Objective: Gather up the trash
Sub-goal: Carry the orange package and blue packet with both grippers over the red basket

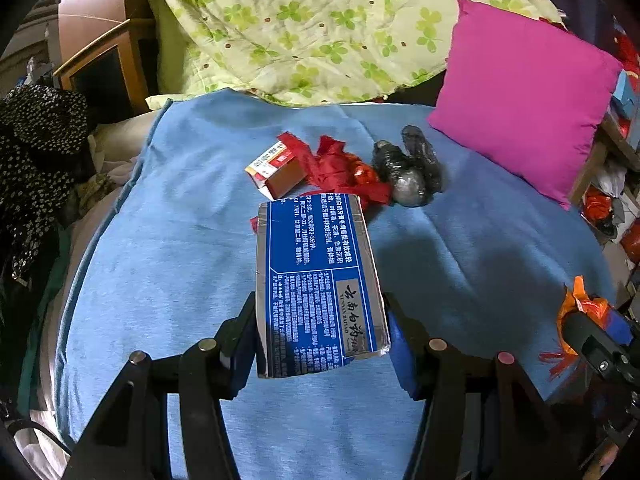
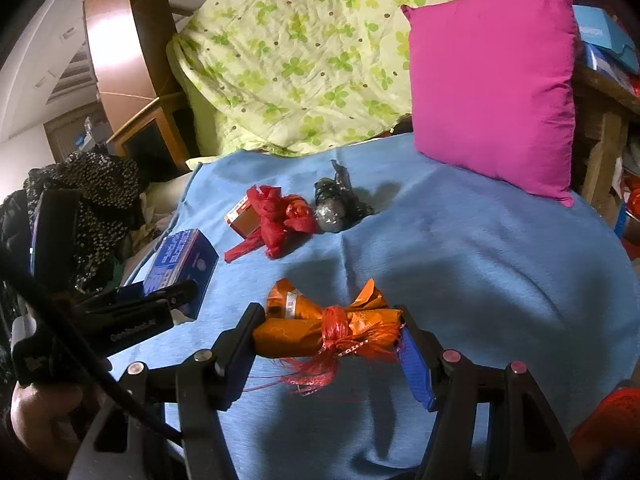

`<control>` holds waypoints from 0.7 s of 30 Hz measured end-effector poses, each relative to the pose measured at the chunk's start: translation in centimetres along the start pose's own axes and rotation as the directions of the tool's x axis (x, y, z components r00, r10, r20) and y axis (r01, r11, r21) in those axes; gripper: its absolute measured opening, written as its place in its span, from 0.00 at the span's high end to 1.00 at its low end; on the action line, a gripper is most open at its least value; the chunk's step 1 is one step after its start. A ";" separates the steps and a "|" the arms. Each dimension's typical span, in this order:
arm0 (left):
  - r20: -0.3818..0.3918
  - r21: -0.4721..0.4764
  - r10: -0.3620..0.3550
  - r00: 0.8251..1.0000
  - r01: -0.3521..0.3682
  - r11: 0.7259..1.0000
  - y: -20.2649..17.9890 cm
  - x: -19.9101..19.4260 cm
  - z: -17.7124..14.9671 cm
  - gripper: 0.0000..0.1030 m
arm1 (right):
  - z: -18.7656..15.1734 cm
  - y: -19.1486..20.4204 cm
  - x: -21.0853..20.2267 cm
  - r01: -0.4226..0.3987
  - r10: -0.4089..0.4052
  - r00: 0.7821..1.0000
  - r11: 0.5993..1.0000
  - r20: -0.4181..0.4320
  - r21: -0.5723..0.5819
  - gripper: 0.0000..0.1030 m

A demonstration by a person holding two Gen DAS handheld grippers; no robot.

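Blanket (image 1: 160, 220): spread over the bed, under all the trash.
Quilt (image 1: 304, 28): heaped behind the blanket.
Cushion (image 1: 524, 104): on the blanket's far right, right of the quilt.
Small carton (image 1: 276, 170): mid-blanket, left of the crumpled wrapper (image 1: 340, 168), touching it.
Wrapped bundle (image 1: 408, 172): just right of the wrapper.
Flat box (image 1: 320, 280): between the left gripper (image 1: 320, 320) fingers, nearer than the pile.
Tied packet (image 2: 328, 330): between the right gripper (image 2: 328, 344) fingers, right of the flat box.
Spotted garment (image 1: 36, 152): off the blanket's left edge.
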State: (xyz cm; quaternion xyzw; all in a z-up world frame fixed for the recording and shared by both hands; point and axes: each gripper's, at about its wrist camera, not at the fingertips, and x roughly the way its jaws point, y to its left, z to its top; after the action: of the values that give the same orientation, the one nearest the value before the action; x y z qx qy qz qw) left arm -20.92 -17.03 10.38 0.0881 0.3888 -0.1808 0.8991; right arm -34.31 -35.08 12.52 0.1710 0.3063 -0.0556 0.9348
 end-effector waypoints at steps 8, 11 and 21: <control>-0.009 0.029 -0.037 0.999 0.037 0.999 -2.0 -0.1 -0.3 0.42 | 0.0 -1.5 -0.8 0.081 -0.081 0.997 0.997 -0.011 0.016 0.35; -0.013 0.044 -0.049 0.999 0.049 0.998 -2.9 -0.2 -0.3 0.42 | 0.0 -2.3 -1.3 0.119 -0.118 0.993 0.993 -0.012 0.021 0.35; -0.014 0.117 -0.100 0.995 0.101 0.988 -7.4 -0.7 -0.3 0.42 | -0.4 -5.7 -3.2 0.189 -0.189 0.982 0.980 -0.003 0.061 0.35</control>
State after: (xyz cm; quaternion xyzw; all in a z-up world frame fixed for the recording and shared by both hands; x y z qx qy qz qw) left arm -24.46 -23.52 10.56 0.1218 0.3853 -0.2481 0.8804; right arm -38.27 -40.23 12.47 0.1695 0.3180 -0.1539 0.9200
